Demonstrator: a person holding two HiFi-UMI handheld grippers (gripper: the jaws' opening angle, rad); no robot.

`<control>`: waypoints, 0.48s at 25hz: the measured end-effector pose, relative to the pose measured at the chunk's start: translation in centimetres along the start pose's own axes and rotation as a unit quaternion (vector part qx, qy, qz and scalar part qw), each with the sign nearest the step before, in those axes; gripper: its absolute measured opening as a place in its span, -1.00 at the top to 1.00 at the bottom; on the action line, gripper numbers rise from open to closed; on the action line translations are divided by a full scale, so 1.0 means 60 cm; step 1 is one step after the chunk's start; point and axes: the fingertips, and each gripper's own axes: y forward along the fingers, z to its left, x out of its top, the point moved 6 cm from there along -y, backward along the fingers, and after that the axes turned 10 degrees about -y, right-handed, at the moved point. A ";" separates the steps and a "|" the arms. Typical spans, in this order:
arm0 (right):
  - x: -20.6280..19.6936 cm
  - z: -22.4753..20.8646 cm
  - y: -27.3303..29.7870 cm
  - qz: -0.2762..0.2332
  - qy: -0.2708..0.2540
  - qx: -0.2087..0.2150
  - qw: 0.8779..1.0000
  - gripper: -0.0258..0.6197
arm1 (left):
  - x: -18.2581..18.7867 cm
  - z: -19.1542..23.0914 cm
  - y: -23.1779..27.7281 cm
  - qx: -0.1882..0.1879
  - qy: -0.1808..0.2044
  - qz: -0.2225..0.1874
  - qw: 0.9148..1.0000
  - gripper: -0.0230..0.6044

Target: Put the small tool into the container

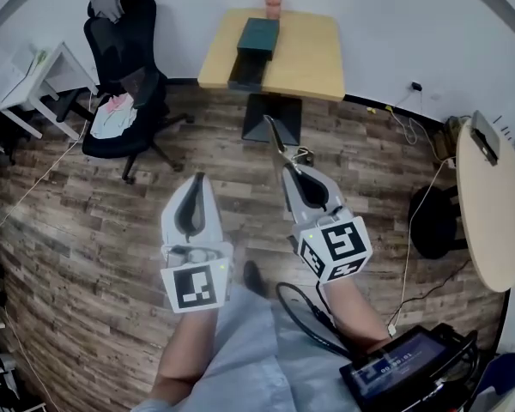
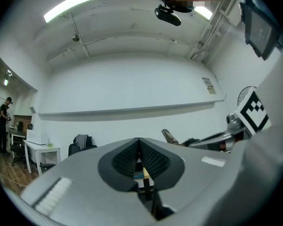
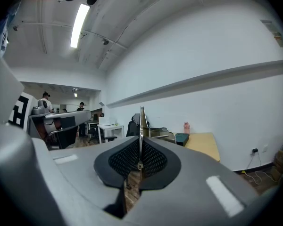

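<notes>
The left gripper [image 2: 139, 144] fills the lower half of the frame. Its two broad grey plastic jaws carry black ribbed pads [image 2: 125, 159] whose tips are pressed together with nothing caught between them. Behind them rises a plain white wall [image 2: 132, 88] under a white ceiling with a long glowing strip light [image 2: 70, 4]. Low at left stand a black office chair [image 2: 81, 144] and a white table [image 2: 40, 149], and a person [image 2: 4, 119] stands at the far left edge. At right is the right gripper [image 2: 191, 141], its black-and-white marker cube [image 2: 251, 111] tilted. A small thin metal tool [image 2: 169, 136] juts from its tip.
</notes>
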 end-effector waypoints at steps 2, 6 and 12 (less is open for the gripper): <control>0.016 0.003 0.036 -0.007 -0.007 -0.003 1.000 0.91 | 0.010 0.028 0.027 -0.005 -0.002 -0.011 1.000 0.90; 0.045 0.005 0.079 -0.016 -0.018 -0.016 1.000 0.91 | 0.027 0.064 0.064 -0.019 -0.006 -0.025 0.999 0.90; 0.053 -0.010 0.113 -0.008 -0.021 -0.033 0.999 0.91 | 0.022 0.089 0.105 -0.039 0.007 -0.028 0.999 0.90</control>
